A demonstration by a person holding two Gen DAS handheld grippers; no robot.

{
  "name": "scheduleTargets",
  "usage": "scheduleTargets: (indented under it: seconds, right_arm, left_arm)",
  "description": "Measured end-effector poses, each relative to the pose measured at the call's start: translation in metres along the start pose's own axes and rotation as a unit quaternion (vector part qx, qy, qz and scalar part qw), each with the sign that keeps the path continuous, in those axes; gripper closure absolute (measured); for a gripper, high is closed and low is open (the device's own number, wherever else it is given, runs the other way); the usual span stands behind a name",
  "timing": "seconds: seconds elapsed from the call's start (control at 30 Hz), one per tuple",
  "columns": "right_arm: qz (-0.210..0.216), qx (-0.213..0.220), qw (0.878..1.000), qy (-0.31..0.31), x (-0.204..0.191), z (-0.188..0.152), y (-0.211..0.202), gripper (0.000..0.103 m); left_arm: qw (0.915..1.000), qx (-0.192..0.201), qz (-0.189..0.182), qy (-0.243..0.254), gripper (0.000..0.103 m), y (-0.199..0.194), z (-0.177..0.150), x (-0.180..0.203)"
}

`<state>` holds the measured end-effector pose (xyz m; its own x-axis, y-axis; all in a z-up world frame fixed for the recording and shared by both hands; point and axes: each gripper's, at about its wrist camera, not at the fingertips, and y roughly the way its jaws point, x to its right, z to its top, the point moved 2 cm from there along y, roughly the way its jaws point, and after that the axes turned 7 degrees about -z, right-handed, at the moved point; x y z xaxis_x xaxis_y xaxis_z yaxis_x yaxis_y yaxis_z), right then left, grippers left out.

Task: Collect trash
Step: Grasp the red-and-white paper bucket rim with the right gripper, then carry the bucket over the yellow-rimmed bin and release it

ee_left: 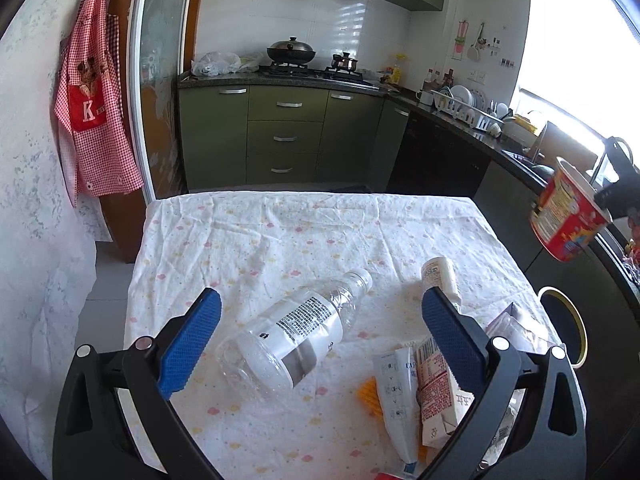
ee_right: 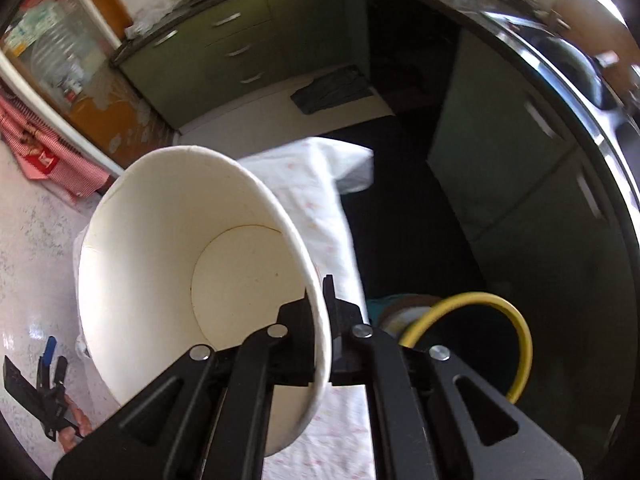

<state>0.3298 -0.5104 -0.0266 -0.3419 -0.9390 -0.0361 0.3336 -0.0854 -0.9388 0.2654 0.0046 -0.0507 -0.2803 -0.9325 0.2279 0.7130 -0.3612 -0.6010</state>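
Observation:
My left gripper (ee_left: 320, 320) is open, its blue pads either side of an empty clear plastic bottle (ee_left: 298, 334) lying on the cloth-covered table (ee_left: 240, 232). A white tube (ee_left: 394, 396), a printed carton (ee_left: 436, 388) and a small white bottle (ee_left: 440, 274) lie to its right. My right gripper (ee_right: 320, 312) is shut on the rim of an empty paper noodle cup (ee_right: 180, 264), held in the air beyond the table's right edge; the cup shows red from outside in the left wrist view (ee_left: 568, 216). A black bin with a yellow rim (ee_right: 480, 344) stands below it, also in the left wrist view (ee_left: 564, 324).
Green kitchen cabinets (ee_left: 284, 136) and a dark counter with a stove and dish rack (ee_left: 464, 108) run behind and to the right. A red checked apron (ee_left: 96, 112) hangs at the left. A clear wrapper (ee_left: 516, 328) lies at the table's right edge.

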Motion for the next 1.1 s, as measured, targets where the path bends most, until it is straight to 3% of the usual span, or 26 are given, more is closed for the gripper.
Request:
scheduleTargets:
  seconds: [0.17, 0.37, 0.47, 0.53, 0.57, 0.87, 1.0, 1.1]
  right_arm:
    - [-0.044, -0.035, 0.995, 0.084, 0.113, -0.049, 0.045, 0.098]
    - [-0.042, -0.076, 0.986, 0.141, 0.17, -0.076, 0.119, 0.097]
    - [-0.034, -0.089, 0.984, 0.153, 0.179, -0.078, 0.147, 0.094]
    - [-0.034, -0.092, 0.983, 0.154, 0.179, -0.078, 0.157, 0.08]
    - [-0.037, -0.089, 0.984, 0.153, 0.181, -0.076, 0.159, 0.078]
    - [0.002, -0.041, 0.992, 0.123, 0.165, -0.097, 0.124, 0.068]
    - [0.016, -0.028, 0.994, 0.107, 0.153, -0.108, 0.111, 0.067]
    - [0.022, -0.028, 0.994, 0.099, 0.145, -0.113, 0.106, 0.065]
  left_arm:
    - [0.9998, -0.016, -0.005, 0.012, 0.004, -0.007, -0.008, 0.017]
    - [0.9988, -0.033, 0.009, 0.034, 0.004, -0.007, -0.017, 0.037]
    - [0.9985, -0.039, 0.008, 0.038, 0.004, -0.006, -0.016, 0.043]
    - [0.9984, -0.041, 0.008, 0.039, 0.004, -0.005, -0.016, 0.045]
    - [0.9983, -0.042, 0.009, 0.04, 0.004, -0.004, -0.015, 0.045]
    - [0.9962, -0.064, -0.009, 0.058, 0.004, 0.012, -0.017, 0.04]
    - [0.9893, -0.079, -0.05, 0.112, 0.004, 0.022, -0.019, 0.039]
    - [0.9777, -0.106, -0.044, 0.176, 0.004, 0.039, -0.015, 0.034]
